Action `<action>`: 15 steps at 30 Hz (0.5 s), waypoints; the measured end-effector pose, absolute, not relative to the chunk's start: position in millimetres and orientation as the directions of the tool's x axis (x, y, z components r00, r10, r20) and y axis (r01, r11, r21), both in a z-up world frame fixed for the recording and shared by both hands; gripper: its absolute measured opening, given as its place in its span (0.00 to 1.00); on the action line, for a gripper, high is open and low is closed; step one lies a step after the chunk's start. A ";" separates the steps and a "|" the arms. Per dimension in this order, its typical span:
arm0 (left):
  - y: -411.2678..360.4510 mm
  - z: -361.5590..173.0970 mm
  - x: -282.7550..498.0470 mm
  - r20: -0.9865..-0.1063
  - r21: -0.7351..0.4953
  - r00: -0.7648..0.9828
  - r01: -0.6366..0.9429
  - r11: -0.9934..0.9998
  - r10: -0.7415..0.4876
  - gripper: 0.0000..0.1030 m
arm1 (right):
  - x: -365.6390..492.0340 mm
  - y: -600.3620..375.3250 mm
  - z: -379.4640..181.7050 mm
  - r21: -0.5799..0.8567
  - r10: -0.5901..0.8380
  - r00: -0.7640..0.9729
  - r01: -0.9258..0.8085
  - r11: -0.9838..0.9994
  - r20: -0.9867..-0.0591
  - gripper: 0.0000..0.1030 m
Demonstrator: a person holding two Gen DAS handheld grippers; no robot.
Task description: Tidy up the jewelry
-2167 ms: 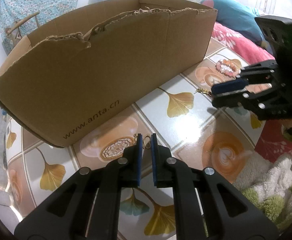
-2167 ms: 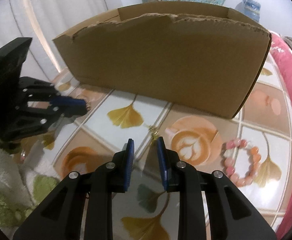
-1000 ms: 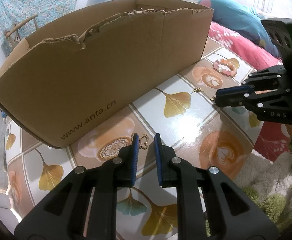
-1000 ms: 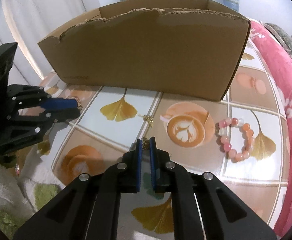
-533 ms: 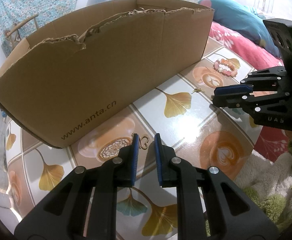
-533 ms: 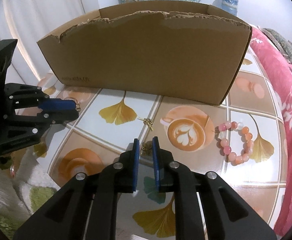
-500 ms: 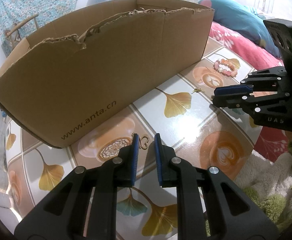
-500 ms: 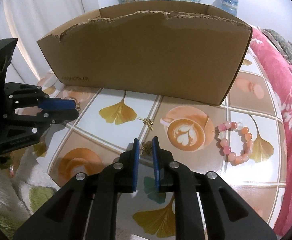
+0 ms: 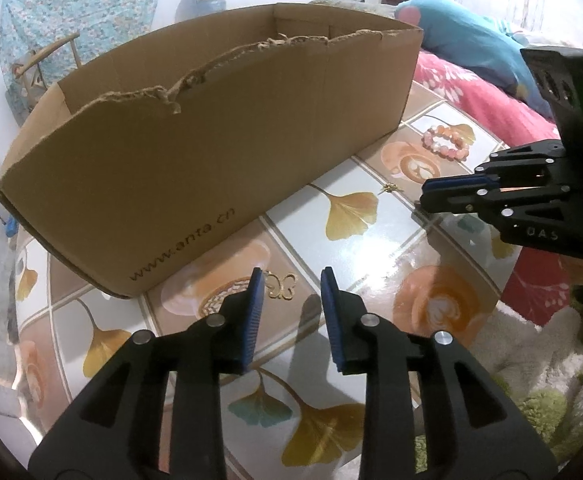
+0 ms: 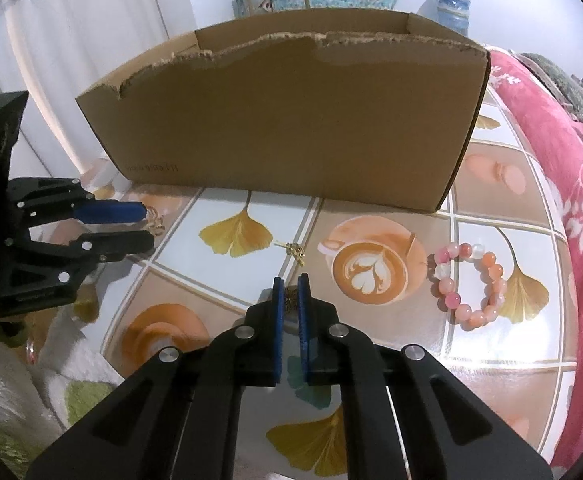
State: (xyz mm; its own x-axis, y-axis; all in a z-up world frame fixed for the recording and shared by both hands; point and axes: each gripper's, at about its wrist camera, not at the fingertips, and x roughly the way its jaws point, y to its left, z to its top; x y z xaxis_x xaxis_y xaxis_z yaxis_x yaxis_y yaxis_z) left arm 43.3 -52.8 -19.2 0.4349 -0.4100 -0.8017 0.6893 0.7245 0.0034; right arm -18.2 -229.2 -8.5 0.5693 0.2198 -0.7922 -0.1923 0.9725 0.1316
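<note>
- A small gold earring (image 10: 290, 300) sits pinched between the pads of the right gripper (image 10: 289, 294), whose jaws have just been closing and now stand almost together on it; the piece is tiny and partly hidden by the blue pads, so its shape is hard to make out
- A gold butterfly-shaped earring (image 9: 281, 285) lies flat on the surface just ahead of the left gripper (image 9: 289, 288), whose jaws have just been opening; they stand apart with nothing pressed between them, the earring lying close by the left pad
- Another small gold earring (image 10: 293, 251) rests loose on the surface between the two grippers, beside a ginkgo-leaf print
- A pink and orange bead bracelet (image 10: 469, 282) lies further right, apart from both grippers
- The step in hand looks like picking up: the right gripper has its piece, the left is lining up on the butterfly earring
- Next the right calls for a lift over the torn front edge of the cardboard box (image 9: 211, 152) and a release inside, presumably; the left needs to drop lower and close squarely on a thin flat piece, which could slip
- The surface (image 10: 219, 284) is a glossy cloth printed with latte cups and ginkgo leaves
- Around it: a red floral blanket (image 10: 571, 184), a fluffy green and white towel (image 9: 539, 380), a white curtain behind
</note>
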 end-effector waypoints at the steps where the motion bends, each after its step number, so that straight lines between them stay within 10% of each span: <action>1: -52.1 -18.7 43.9 -0.802 0.004 0.437 0.686 0.728 -0.407 0.27 | -18.4 -230.5 -7.4 0.134 0.222 0.574 -0.193 0.972 -0.788 0.06; 15: -52.9 -26.2 56.6 -0.835 -0.037 0.392 0.660 0.750 -0.386 0.27 | -15.5 -234.4 -3.2 0.153 0.248 0.588 -0.207 0.966 -0.770 0.06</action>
State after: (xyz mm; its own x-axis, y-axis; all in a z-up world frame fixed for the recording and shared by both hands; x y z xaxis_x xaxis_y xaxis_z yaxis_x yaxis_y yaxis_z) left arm 56.6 -52.9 -26.2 0.3923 -0.3863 -0.8348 0.6600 0.7504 -0.0371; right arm -15.5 -234.4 -3.2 0.5881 0.2479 -0.7698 -0.2068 0.9663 0.1531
